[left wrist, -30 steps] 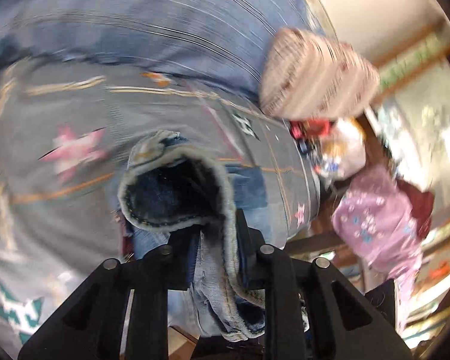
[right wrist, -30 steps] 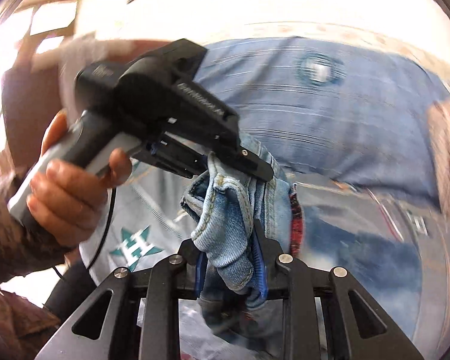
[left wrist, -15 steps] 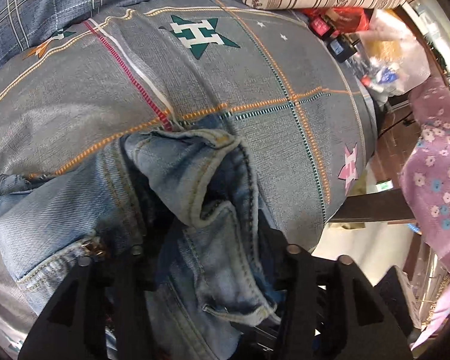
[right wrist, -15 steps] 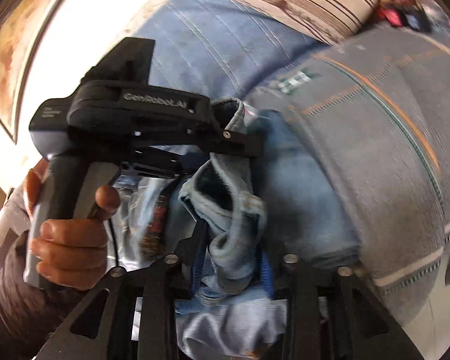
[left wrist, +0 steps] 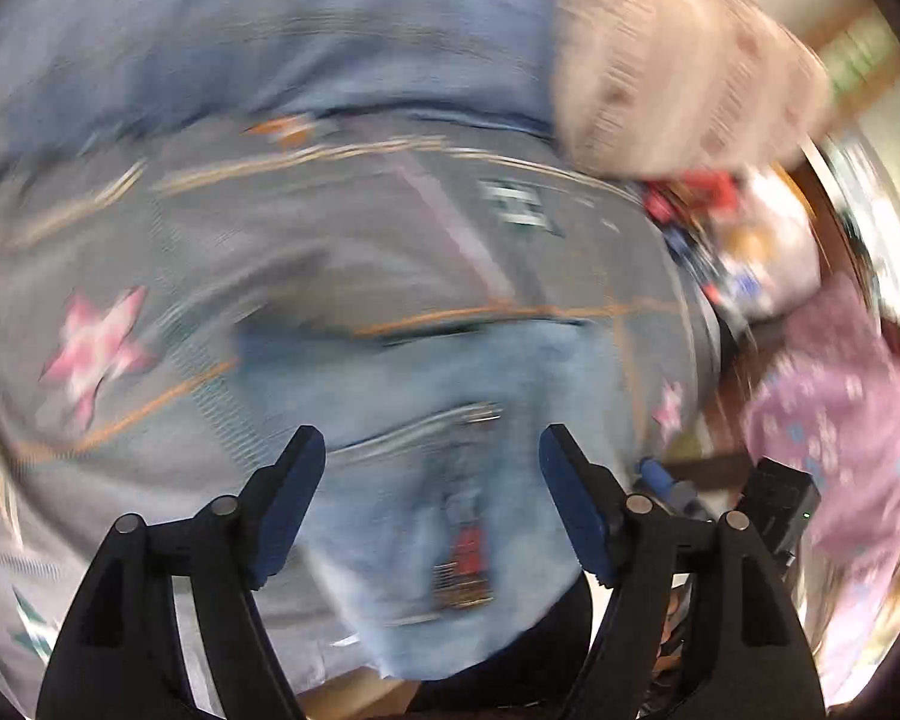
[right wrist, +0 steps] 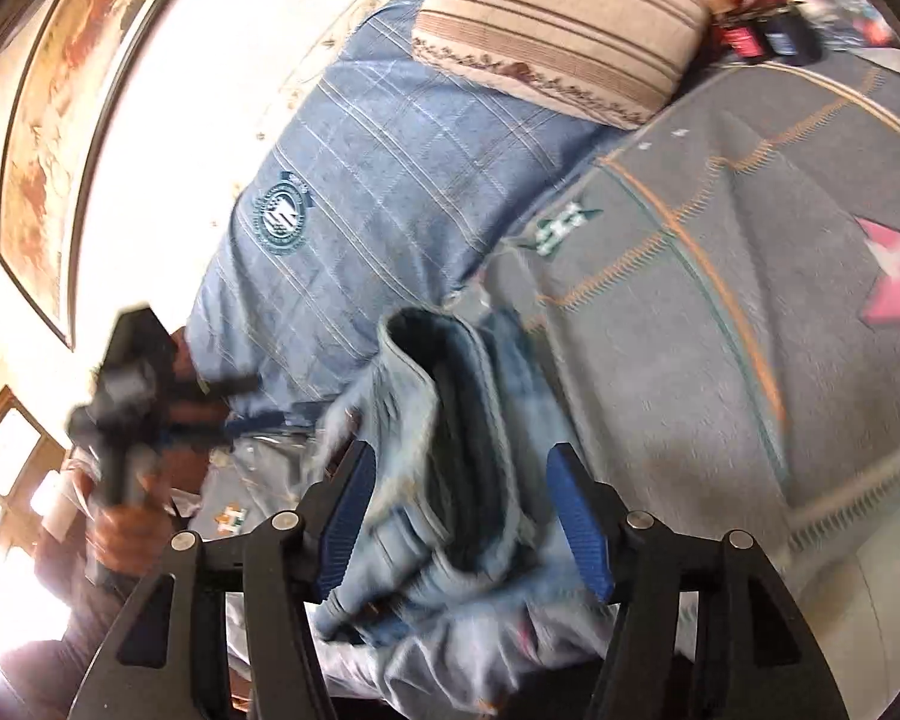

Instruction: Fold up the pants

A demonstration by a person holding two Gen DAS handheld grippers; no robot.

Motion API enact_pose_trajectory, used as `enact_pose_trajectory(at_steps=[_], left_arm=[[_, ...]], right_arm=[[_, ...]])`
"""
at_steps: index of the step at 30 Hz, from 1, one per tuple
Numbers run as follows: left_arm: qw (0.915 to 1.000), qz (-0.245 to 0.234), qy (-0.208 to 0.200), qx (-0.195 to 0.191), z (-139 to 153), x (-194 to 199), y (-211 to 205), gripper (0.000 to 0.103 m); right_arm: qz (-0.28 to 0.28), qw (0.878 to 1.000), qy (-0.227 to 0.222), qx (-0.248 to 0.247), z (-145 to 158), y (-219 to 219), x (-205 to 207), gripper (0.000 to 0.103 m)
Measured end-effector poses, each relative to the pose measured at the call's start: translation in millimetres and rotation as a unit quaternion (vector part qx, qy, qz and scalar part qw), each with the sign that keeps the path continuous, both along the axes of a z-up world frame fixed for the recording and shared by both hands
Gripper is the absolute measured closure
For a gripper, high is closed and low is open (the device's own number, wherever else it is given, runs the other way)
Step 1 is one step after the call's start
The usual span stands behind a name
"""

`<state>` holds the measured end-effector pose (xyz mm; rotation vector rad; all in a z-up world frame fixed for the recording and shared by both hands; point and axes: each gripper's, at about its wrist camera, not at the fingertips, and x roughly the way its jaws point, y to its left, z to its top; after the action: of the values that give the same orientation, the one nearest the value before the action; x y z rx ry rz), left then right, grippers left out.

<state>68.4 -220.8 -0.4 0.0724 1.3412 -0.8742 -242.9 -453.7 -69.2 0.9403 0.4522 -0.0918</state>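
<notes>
On the bed (right wrist: 720, 360), over the grey blanket, lie the jeans (left wrist: 450, 396), just released. Our left hand-held gripper (left wrist: 431, 498) and right hand-held gripper (right wrist: 459, 510) are opening, pads apart from the denim. We judge one fold is laid; next we must regrip an edge.

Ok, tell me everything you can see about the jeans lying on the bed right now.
The jeans are light blue, faded denim, bunched in a loose heap on the grey patterned bedspread. A red patch or label shows on them in the left wrist view, too blurred to read. One hemmed opening gapes, dark inside. They lie between the fingers of the right gripper and the left gripper; both are opening, and no pad presses the cloth.
</notes>
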Motion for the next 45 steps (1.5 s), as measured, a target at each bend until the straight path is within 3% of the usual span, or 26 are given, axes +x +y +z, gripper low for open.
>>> enact_pose_trajectory(at_steps=[4,8,9,10,11,12,13,15,18,20,23,25,30,37,39,43,45], left_arm=[[0.9926,0.052,0.096,-0.053,-42,8,35,0.029],[0.9874,0.063,0.136,-0.051,-72,1,26,0.030],[0.9891,0.063,0.126,-0.043,-71,-1,20,0.030],[0.9911,0.062,0.111,-0.038,-65,-4,16,0.033],[0.9927,0.058,0.094,-0.050,-52,-9,10,0.036],[0.9926,0.048,0.088,-0.069,-41,-12,7,0.048],[0.9924,0.030,0.078,-0.090,-25,-19,2,0.053],[0.9952,0.012,0.030,-0.093,-1,-30,-7,0.053],[0.9975,-0.007,-0.054,-0.046,2,-43,-29,0.049],[0.9984,-0.005,-0.055,0.015,-29,-41,-42,0.049],[0.9969,-0.005,-0.056,0.056,-58,-41,-48,0.049],[0.9946,-0.008,-0.085,0.059,-52,-49,-51,0.049],[0.9893,0.002,-0.132,0.063,-33,-62,-42,0.049],[0.9839,0.057,-0.149,0.081,-33,-55,-22,0.049],[0.9820,0.067,-0.156,0.083,-32,-53,-14,0.049],[0.9806,0.078,-0.157,0.088,-33,-48,-2,0.048],[0.9804,0.083,-0.153,0.093,-35,-44,1,0.048]], right_arm=[[0.037,0.999,0.005,-0.001,3,-4,55,0.036],[0.050,0.998,0.040,-0.012,-4,-1,99,0.036],[0.058,0.997,0.050,-0.016,-7,1,109,0.044],[0.083,0.995,0.048,-0.021,-7,6,118,0.062],[0.097,0.993,0.052,-0.035,-4,10,124,0.095],[0.105,0.991,0.060,-0.060,3,15,127,0.097],[0.111,0.989,0.045,-0.084,17,18,125,0.098],[0.119,0.985,0.014,-0.127,47,24,115,0.098],[0.106,0.983,0.016,-0.147,56,19,112,0.098],[0.089,0.985,0.062,-0.137,27,7,122,0.098],[0.078,0.989,0.116,-0.052,-37,-18,129,0.098],[0.064,0.994,0.086,-0.001,-52,-25,118,0.097],[0.071,0.993,0.093,-0.021,-38,-18,117,0.089],[0.076,0.991,0.103,-0.038,-17,-16,115,0.077],[0.074,0.991,0.103,-0.047,-10,-14,116,0.068],[0.069,0.992,0.097,-0.051,1,-17,116,0.061],[0.062,0.992,0.096,-0.055,6,-18,118,0.045]])
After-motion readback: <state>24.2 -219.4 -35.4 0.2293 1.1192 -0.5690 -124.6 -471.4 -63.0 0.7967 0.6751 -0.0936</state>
